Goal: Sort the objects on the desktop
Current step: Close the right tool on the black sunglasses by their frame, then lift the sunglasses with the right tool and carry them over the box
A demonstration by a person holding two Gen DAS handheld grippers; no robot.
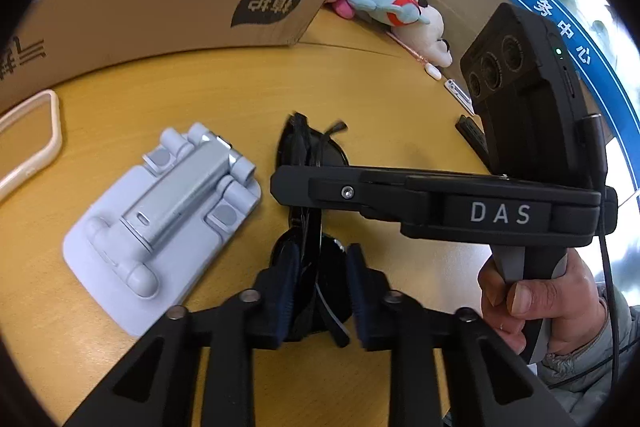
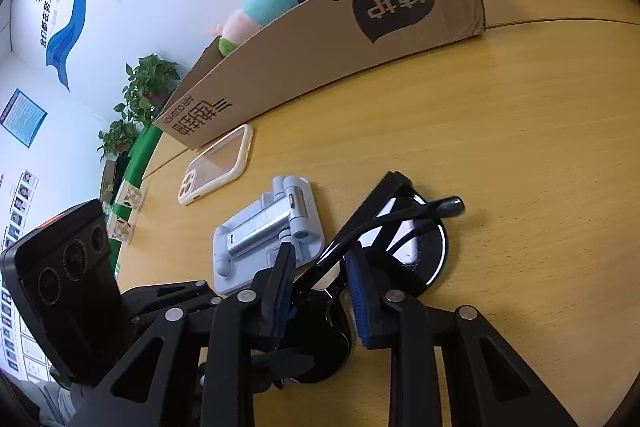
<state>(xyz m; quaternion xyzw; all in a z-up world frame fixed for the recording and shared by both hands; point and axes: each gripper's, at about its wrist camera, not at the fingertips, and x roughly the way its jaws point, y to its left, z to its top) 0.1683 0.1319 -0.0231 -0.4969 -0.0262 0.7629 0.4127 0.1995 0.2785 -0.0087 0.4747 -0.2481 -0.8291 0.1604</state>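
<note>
Both grippers close on the black folded sunglasses lying on the light wooden tabletop.

Left wrist view: the left gripper has its 2 blue-padded fingers pressed against the near lens end of the glasses, while the right gripper, held by a hand, reaches across the frame's middle. A pale grey folding phone stand lies just left of the glasses. Right wrist view: the right gripper clamps the frame; a clear phone case and a brown cardboard box lie beyond the stand.
</note>
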